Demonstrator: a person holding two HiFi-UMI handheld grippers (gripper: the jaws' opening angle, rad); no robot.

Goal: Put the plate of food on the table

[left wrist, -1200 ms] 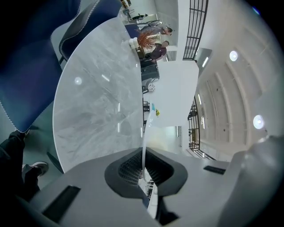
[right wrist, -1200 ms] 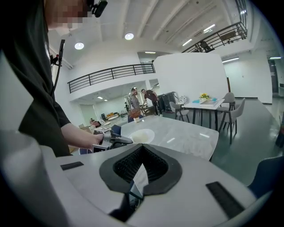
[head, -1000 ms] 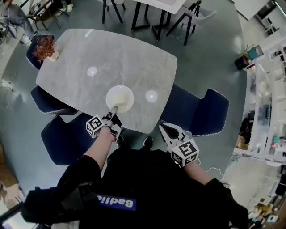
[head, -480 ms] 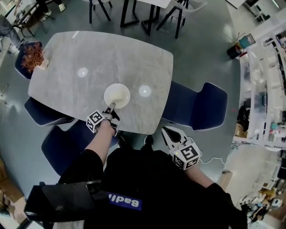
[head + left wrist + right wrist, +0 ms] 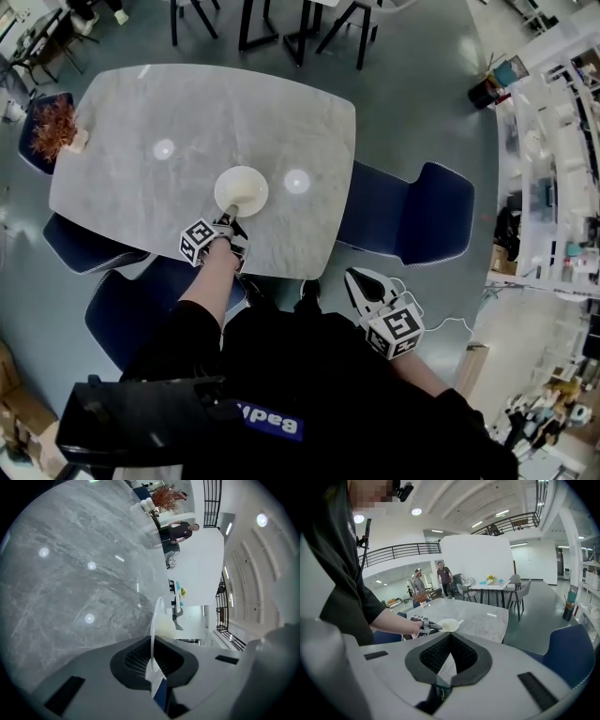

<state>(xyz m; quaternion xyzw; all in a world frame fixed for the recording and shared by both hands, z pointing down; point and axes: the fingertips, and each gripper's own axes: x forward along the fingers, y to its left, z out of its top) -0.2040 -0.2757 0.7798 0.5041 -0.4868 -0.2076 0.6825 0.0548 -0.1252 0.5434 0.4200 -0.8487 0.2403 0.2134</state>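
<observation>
Head view steep above table; left gripper view skims it; right's farther.

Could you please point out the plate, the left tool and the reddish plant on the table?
plate (image 5: 242,187), head view, middle of its pale face.
left tool (image 5: 231,219), head view, between its tips at the plate's near rim.
reddish plant (image 5: 49,127), head view, on its foliage.

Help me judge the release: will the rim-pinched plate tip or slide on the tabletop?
Probably stiff: the plate holds its shape though the left gripper pinches only its rim. Likely slides easily; the table looks polished. Low and wide, so tipping seems unlikely.
</observation>
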